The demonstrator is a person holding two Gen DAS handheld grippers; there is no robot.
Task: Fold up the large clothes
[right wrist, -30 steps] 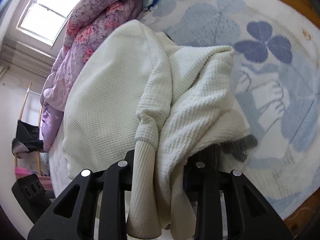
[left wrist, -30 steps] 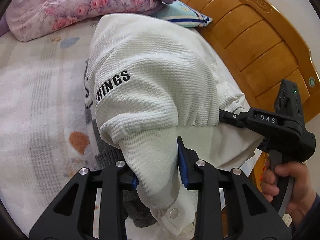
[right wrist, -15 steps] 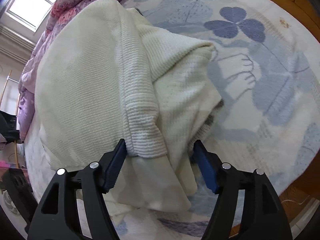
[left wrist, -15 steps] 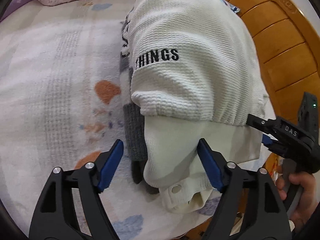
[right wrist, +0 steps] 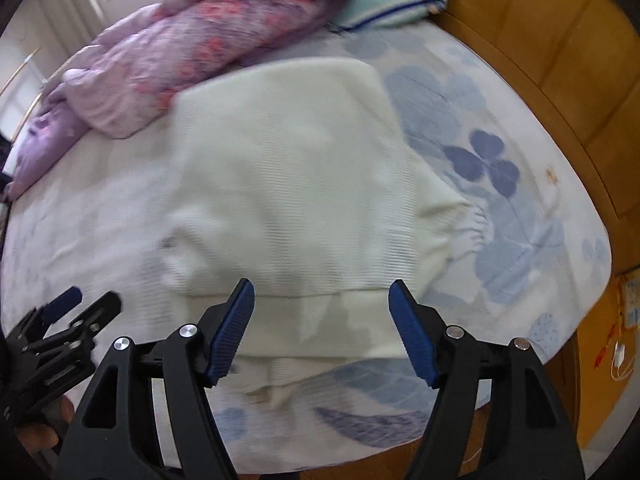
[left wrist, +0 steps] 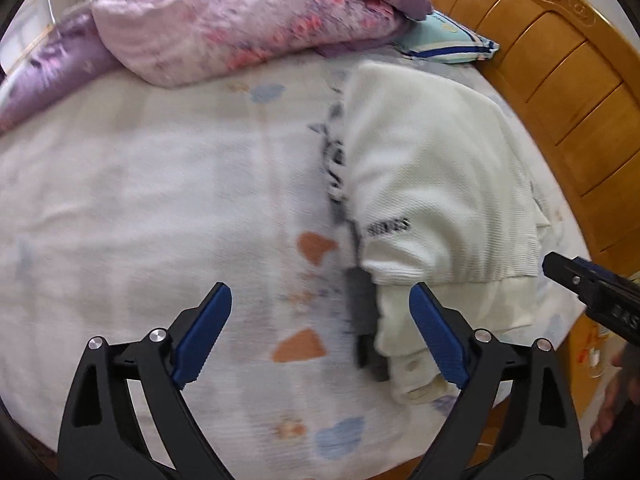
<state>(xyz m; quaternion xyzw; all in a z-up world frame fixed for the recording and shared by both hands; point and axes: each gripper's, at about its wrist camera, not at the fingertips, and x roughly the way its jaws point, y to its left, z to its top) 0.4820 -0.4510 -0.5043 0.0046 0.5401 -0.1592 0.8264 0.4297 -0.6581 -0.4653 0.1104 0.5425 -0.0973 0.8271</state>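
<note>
Both the left gripper (left wrist: pixel 320 336) and right gripper (right wrist: pixel 320 330) have just spread apart, empty; the folded white sweater (right wrist: pixel 304 184), blurred, may perhaps slump unfolded at lower centre.

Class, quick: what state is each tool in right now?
Left tool: open, holding nothing; its jaws have just been opening.
Right tool: open, holding nothing; jaws just opened off the white sweater.

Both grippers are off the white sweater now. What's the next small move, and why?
Probably bring the left gripper back down onto the loose cuff and tuck it in. Both grippers' jaws have just been opening and hold nothing; the right gripper hangs above the hem. The white sweater lies folded on the bed sheet, but the cuff and a grey strip poke out.
</note>
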